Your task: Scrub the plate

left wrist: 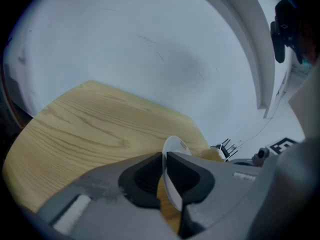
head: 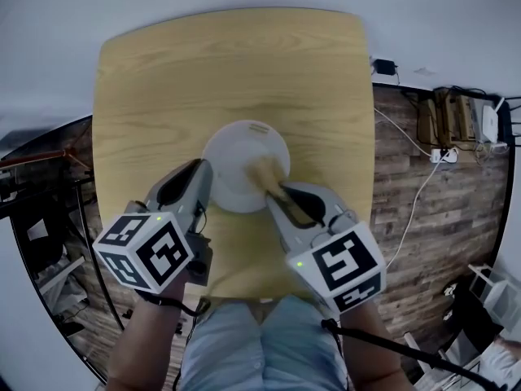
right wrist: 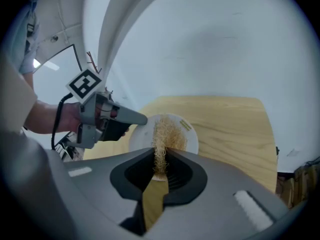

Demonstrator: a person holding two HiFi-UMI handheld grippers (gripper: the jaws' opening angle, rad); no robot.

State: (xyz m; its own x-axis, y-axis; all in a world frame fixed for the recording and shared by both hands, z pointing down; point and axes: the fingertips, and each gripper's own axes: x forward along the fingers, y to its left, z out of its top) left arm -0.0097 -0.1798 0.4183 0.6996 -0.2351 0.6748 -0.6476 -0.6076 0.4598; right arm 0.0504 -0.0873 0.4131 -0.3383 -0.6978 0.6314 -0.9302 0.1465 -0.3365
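Note:
A white plate (head: 236, 163) lies at the middle of the wooden table (head: 163, 80). My left gripper (head: 205, 187) is shut on the plate's near left rim; in the left gripper view the thin rim (left wrist: 172, 179) runs edge-on between the jaws. My right gripper (head: 275, 192) is shut on a tan fibrous scrubber (head: 267, 172), whose far end rests on the plate's face. In the right gripper view the scrubber (right wrist: 163, 136) rises out of the jaws over the plate (right wrist: 187, 144), and the left gripper (right wrist: 136, 120) holds the rim at the left.
The table's near edge (head: 244, 298) is close to the person's lap. A wood-plank floor (head: 415, 243) lies to the right, with a white cable (head: 417, 194) and a power strip (head: 444, 155). A dark rack (head: 49, 218) stands at the left.

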